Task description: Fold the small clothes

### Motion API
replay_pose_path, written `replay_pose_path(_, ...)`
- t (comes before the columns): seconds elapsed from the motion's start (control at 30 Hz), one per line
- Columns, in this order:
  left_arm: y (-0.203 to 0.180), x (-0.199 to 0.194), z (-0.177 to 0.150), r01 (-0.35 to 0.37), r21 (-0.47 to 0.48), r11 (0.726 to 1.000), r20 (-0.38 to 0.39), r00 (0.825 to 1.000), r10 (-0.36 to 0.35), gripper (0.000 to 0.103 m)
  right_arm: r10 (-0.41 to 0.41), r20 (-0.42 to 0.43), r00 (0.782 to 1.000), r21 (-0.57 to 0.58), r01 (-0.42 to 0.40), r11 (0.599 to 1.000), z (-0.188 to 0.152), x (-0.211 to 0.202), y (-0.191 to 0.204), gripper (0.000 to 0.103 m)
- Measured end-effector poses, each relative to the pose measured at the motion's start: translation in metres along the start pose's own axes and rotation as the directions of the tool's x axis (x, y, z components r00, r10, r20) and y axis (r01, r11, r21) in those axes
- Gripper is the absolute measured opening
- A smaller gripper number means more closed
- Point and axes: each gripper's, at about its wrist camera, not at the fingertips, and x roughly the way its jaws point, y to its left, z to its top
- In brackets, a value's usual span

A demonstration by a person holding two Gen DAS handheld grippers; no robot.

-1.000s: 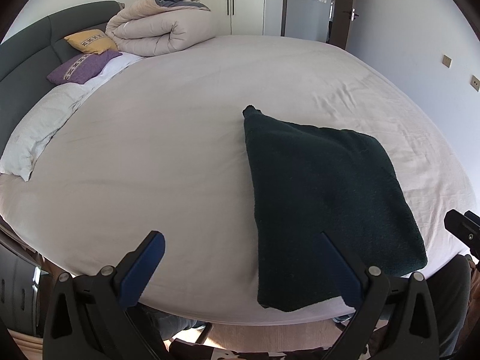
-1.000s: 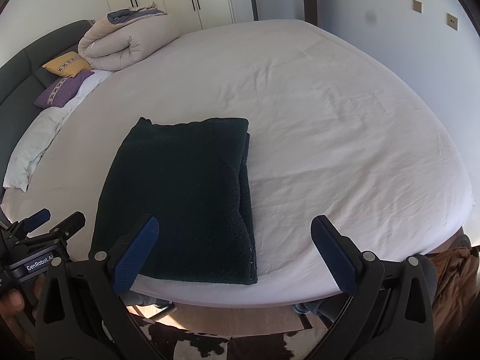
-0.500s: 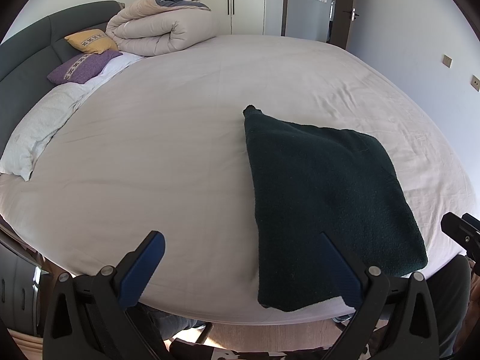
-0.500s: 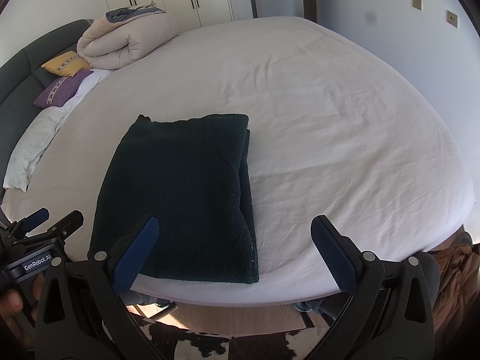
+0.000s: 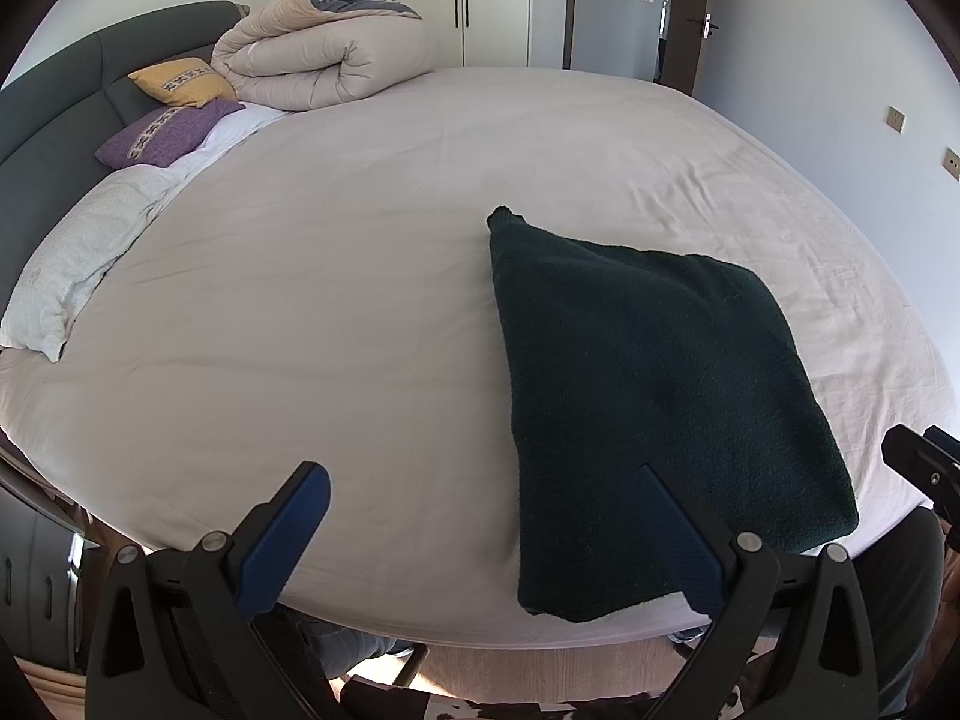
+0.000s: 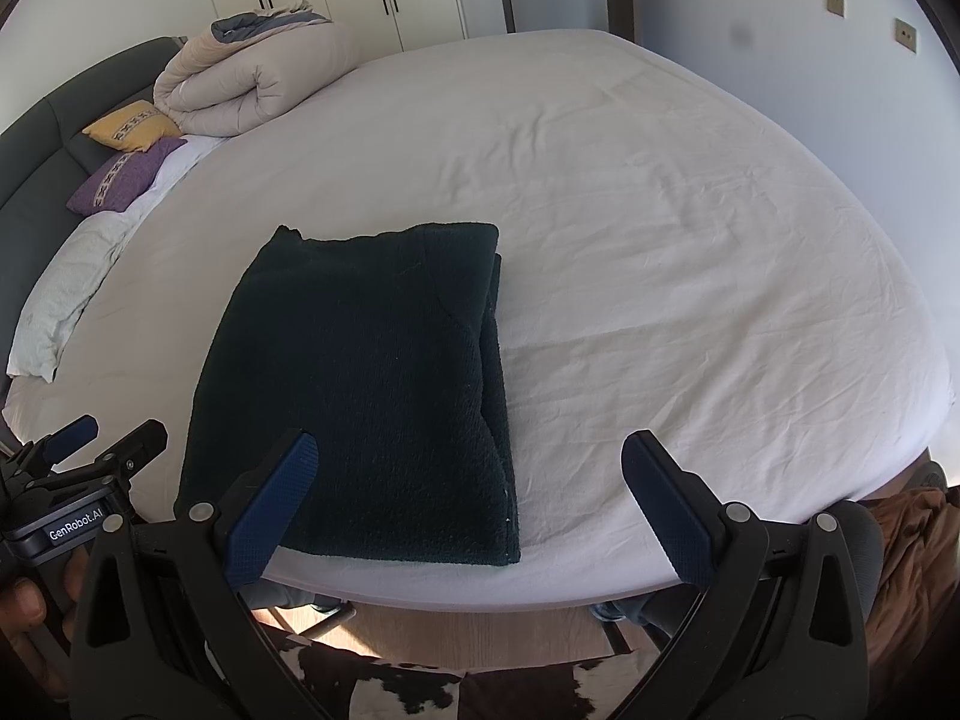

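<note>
A dark green knitted garment (image 5: 654, 384) lies folded into a flat rectangle near the front edge of the bed; it also shows in the right wrist view (image 6: 372, 372). My left gripper (image 5: 480, 534) is open and empty, held off the bed's front edge, with its right finger over the garment's near left corner. My right gripper (image 6: 474, 504) is open and empty, held in front of the garment's near right corner, its left finger over the near edge. The left gripper also shows in the right wrist view (image 6: 90, 456) at the far left.
The bed has a white sheet (image 5: 360, 300), (image 6: 690, 240). A rolled beige duvet (image 5: 318, 60), a yellow cushion (image 5: 180, 81), a purple cushion (image 5: 168, 132) and a white pillow (image 5: 78, 264) lie at its far left. A cowhide rug (image 6: 420, 690) covers the floor below.
Almost nothing has changed. Both grippers have drifted back very slightly from the bed. The garment has not moved.
</note>
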Motion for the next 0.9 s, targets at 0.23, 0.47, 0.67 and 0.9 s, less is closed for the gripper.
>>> replay_pose_path(0.23, 0.0017, 0.0012, -0.0008, 0.0, 0.0, 1.0, -0.003, 1.0, 0.0, 0.103, 0.001, 0.0, 1.0, 0.001, -0.001, 1.0, -0.0013, 0.0021, 0.0005, 0.103)
replay_pose_path(0.47, 0.0017, 0.0015, -0.0014, 0.0, 0.001, 1.0, -0.004, 1.0, 0.0, 0.103, 0.001, -0.004, 1.0, 0.002, -0.001, 1.0, -0.0032, 0.0045, 0.0015, 0.103)
replay_pose_path(0.67, 0.0017, 0.0015, -0.002, 0.0, 0.003, 1.0, -0.004, 1.0, 0.0, 0.103, 0.003, -0.006, 1.0, 0.004, -0.003, 1.0, -0.0038, 0.0057, 0.0008, 0.103)
replay_pose_path(0.9, 0.0011, 0.0013, -0.0018, 0.0, 0.002, 1.0, -0.005, 1.0, 0.0, 0.103, 0.004, -0.008, 1.0, 0.005, -0.004, 1.0, -0.005, 0.0059, 0.0016, 0.103)
